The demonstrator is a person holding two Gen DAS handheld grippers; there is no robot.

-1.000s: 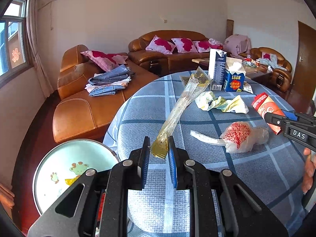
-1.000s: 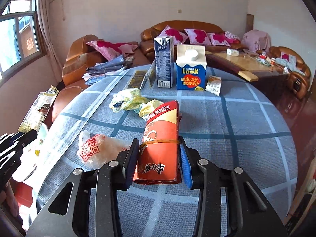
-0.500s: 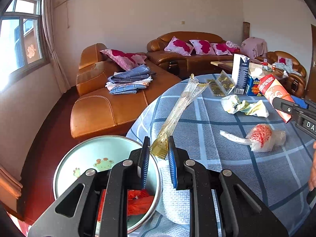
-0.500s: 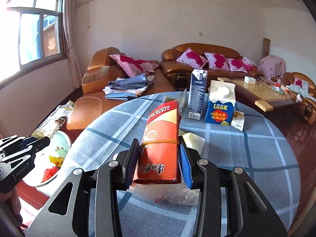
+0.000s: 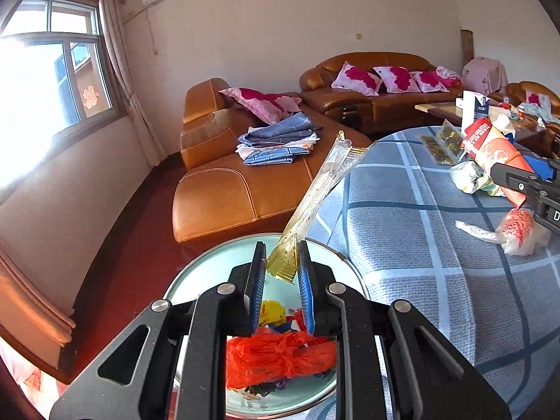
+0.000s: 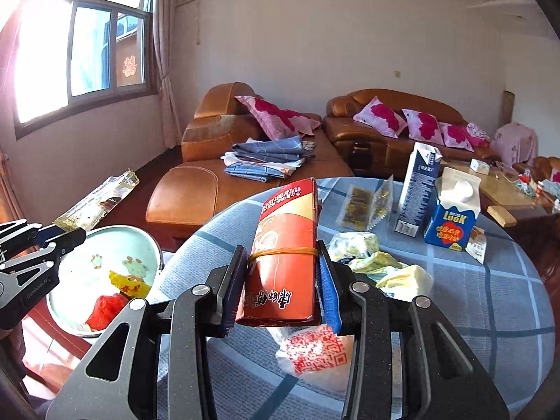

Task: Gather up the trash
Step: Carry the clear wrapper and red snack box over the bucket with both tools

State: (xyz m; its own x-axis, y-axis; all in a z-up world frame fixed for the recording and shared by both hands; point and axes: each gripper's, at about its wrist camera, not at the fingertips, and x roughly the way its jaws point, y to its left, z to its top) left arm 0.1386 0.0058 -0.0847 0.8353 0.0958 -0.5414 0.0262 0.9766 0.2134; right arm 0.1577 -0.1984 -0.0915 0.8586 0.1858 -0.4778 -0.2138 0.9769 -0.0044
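Our round bin (image 5: 196,273) holds one red plastic bag (image 5: 280,357) and one yellow wrapper (image 6: 130,285). Our left gripper (image 5: 280,262) pinches one clear wrapper (image 5: 325,182); our right gripper (image 6: 281,262) clamps one red packet (image 6: 285,245). Two cartons (image 6: 418,189) stand on the table (image 6: 490,301).

Left gripper: your left gripper (image 5: 280,273) points forward and downward, its two black fingers side by side with the blue pads (image 5: 305,290) facing each other.
Left jaws: they stand narrowly apart and pinch the lower end of a long clear wrapper (image 5: 316,196), which sticks up and away from the tips.
Right gripper: your right gripper (image 6: 281,280) also tilts downward, fingers level with each other.
Right jaws: they stand wider and clamp a red carton (image 6: 285,255) from both sides, pads pressed on its flanks.
Relative pose: in the right wrist view your left gripper (image 6: 52,236) sits off to the left, well apart from the right one.
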